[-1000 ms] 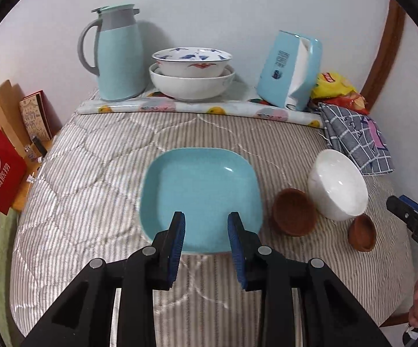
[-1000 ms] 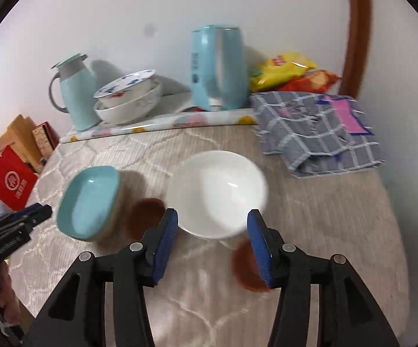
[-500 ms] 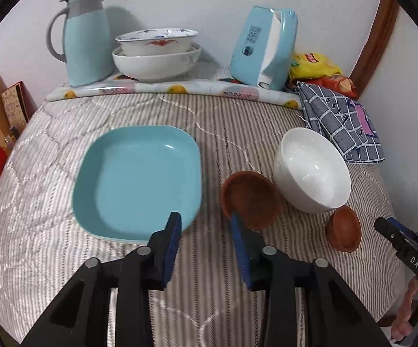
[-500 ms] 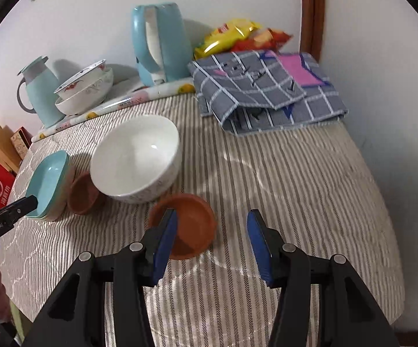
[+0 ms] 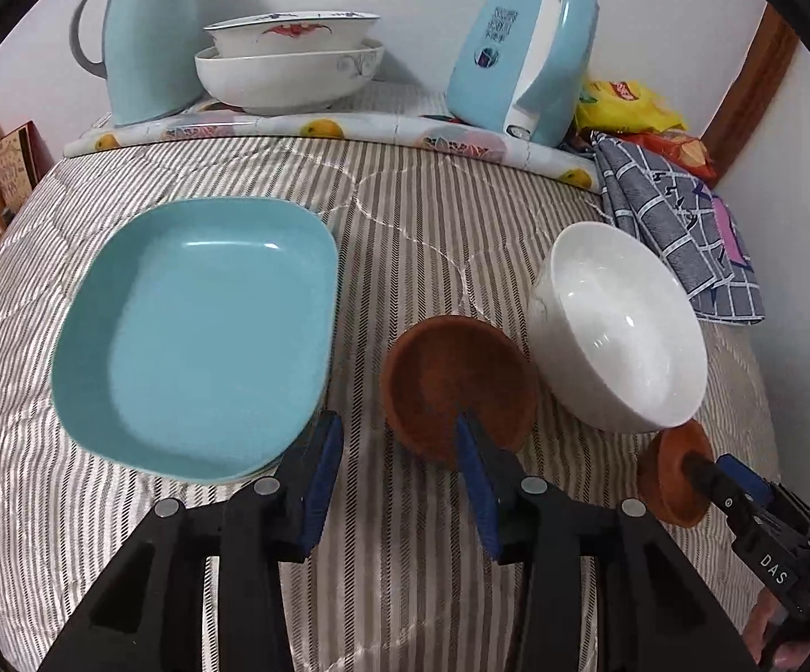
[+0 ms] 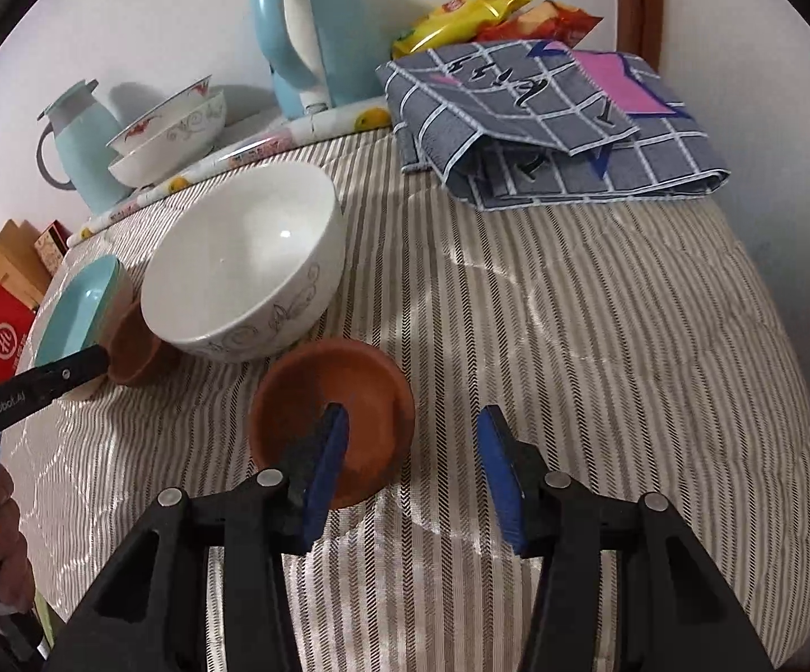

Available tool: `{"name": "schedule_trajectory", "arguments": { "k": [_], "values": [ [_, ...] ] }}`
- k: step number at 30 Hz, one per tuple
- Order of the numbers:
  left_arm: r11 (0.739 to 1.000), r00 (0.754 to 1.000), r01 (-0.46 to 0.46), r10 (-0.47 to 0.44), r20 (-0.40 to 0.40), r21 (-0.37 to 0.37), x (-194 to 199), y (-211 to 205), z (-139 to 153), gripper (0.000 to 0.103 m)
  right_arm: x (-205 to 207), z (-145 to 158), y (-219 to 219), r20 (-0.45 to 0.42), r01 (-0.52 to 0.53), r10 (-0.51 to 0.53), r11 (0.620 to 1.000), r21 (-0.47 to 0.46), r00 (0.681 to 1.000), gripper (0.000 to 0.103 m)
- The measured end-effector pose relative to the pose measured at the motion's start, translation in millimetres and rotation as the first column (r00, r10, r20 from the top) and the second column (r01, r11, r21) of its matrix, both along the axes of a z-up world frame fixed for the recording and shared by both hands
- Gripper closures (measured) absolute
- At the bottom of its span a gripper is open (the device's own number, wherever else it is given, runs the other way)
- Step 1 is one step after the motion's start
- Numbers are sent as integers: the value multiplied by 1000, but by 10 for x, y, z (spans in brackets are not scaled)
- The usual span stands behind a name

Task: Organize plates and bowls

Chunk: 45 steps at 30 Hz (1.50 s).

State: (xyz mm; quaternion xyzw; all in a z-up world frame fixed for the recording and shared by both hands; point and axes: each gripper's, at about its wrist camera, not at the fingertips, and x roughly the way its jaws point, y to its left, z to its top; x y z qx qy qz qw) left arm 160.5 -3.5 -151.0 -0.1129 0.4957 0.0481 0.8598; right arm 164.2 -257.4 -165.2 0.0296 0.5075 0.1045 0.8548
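Straddling the small brown dish's [image 6: 331, 413] near rim, your spread right gripper [image 6: 412, 470] should pinch that stiff, breakable-looking rim; your left gripper [image 5: 399, 479] gapes over its twin [image 5: 458, 386].

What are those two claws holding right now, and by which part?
Nothing yet. Both the left gripper and the right gripper are open, each with one finger over the rim of a brown saucer, not clamped on it.

"DAS" on the right tool [image 5: 741, 495] — "GenRobot.ai" on the left tool [image 6: 77, 367].
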Motion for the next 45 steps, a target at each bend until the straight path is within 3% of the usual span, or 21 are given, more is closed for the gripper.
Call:
{"name": "schedule_trajectory", "arguments": {
  "k": [12,20,45],
  "values": [
    [1000,999,-17,17,-30,-13,184,-52,-202,63,117,-168,-11,-44,15,-13,999,31,999,62],
    [1000,1000,0,1,-18,15,218,-116,-227,65,105,-180,98,0,-19,19,999,-45,1000,62],
    [999,1000,2,-1,-28,37,286,-169,-241,66,67,-193,59,31,0,0,1000,-22,1000,61]
  ]
}}
